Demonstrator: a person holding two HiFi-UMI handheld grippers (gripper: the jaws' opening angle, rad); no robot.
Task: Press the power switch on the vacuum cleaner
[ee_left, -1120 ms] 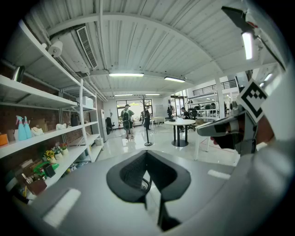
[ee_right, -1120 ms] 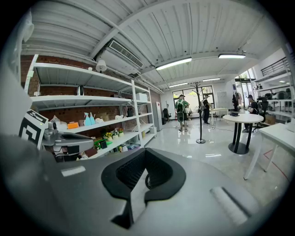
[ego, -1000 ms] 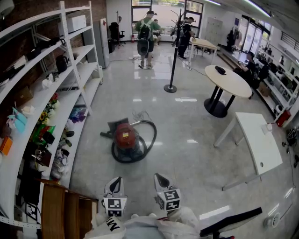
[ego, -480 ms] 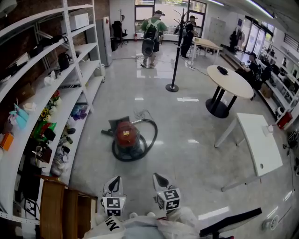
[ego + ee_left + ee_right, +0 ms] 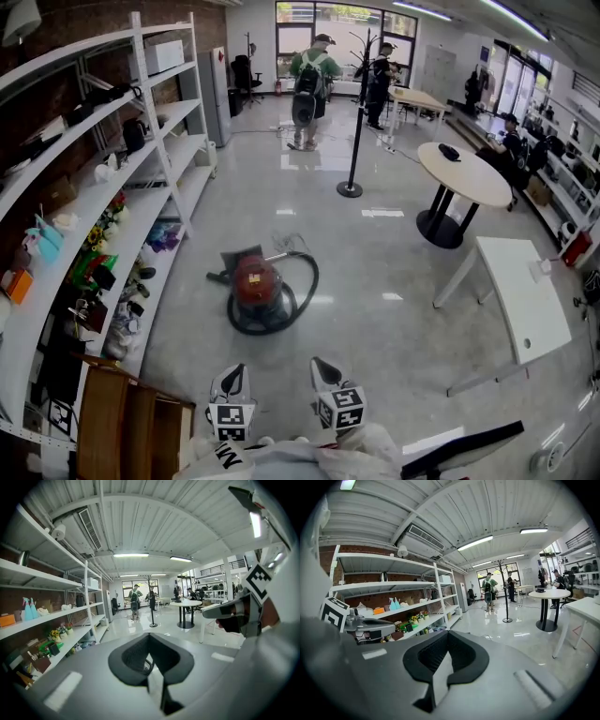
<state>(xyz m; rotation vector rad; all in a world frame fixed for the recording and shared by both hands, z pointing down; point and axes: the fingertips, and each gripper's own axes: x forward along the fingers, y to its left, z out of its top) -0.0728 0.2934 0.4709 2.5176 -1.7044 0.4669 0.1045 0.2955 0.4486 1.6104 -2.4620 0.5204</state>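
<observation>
At twelve o'clock, vacuum cleaner [image 5: 256, 281] well apart from us across open floor [image 5: 375, 337]; shelves [image 5: 94, 187] edge nine o'clock; our left gripper [image 5: 233, 372] and right gripper [image 5: 320, 366] clenched, empty.

Open-plan workshop-office in an industrial shell.

- Left of the jaws: long white metal shelving [image 5: 141, 187] against a red-brick wall [image 5: 361, 599], stocked with teal spray bottles [image 5: 28, 609], yellow artificial flowers [image 5: 94, 234] and mixed small goods.
- Ahead of the jaws: glossy pale-grey polished floor [image 5: 375, 272], black coat stand [image 5: 353, 112], standing people [image 5: 312, 70].
- Right of the jaws: round cream pedestal table [image 5: 466, 172], white rectangular desk [image 5: 525, 295].
- Above the jaws: white corrugated ceiling [image 5: 140, 522], strip lights [image 5: 131, 555], exposed air duct [image 5: 424, 536].
</observation>
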